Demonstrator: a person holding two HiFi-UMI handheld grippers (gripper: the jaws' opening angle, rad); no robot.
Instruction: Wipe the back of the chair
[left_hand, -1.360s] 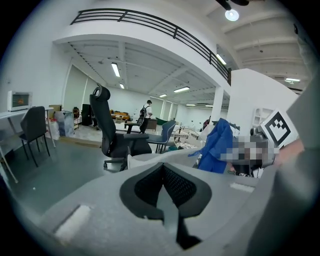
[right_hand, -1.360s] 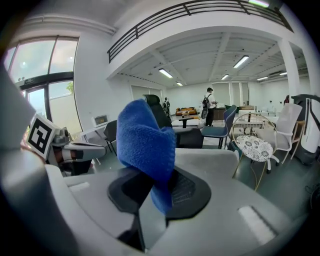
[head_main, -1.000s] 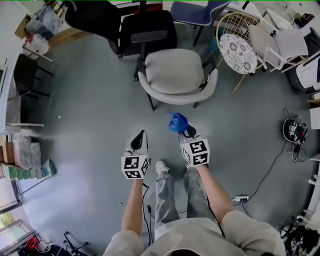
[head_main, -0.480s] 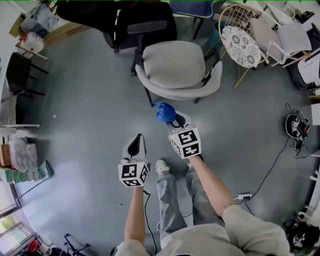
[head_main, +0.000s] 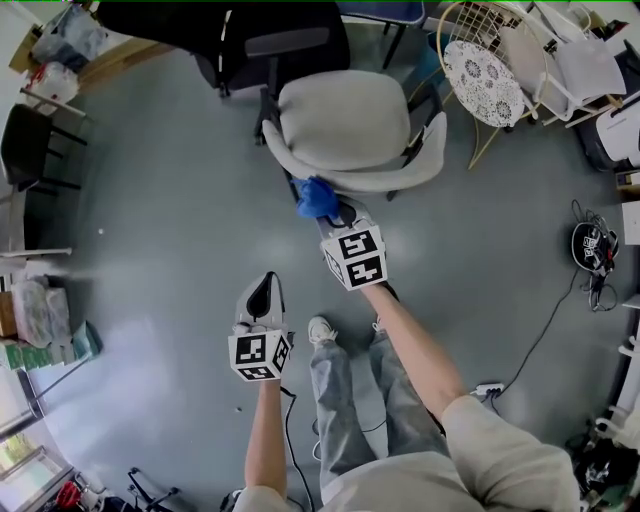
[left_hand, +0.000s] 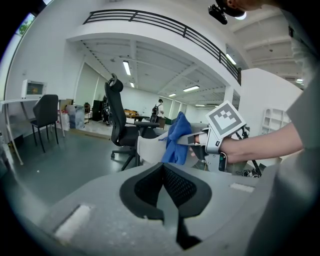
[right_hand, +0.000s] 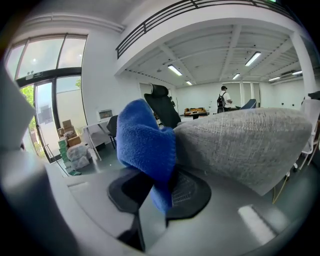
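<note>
A grey fabric armchair (head_main: 345, 120) stands in front of me, its curved back (head_main: 355, 182) facing me. My right gripper (head_main: 335, 213) is shut on a blue cloth (head_main: 316, 197), which touches the left end of that back. In the right gripper view the blue cloth (right_hand: 147, 147) bunches between the jaws right against the chair's grey back (right_hand: 245, 145). My left gripper (head_main: 262, 295) hangs lower left over the floor, jaws together, holding nothing. In the left gripper view the cloth (left_hand: 176, 140) and the right gripper (left_hand: 197, 145) show against the chair (left_hand: 150, 150).
A black office chair (head_main: 255, 45) stands behind the armchair. A wire chair with a patterned cushion (head_main: 483, 82) is at the right, with white furniture beyond. Cables and a power strip (head_main: 485, 393) lie on the grey floor at the right. Desks and boxes line the left wall.
My right gripper has carried the blue cloth forward and left until it meets the chair's back. The left gripper has dropped back slightly toward me.
</note>
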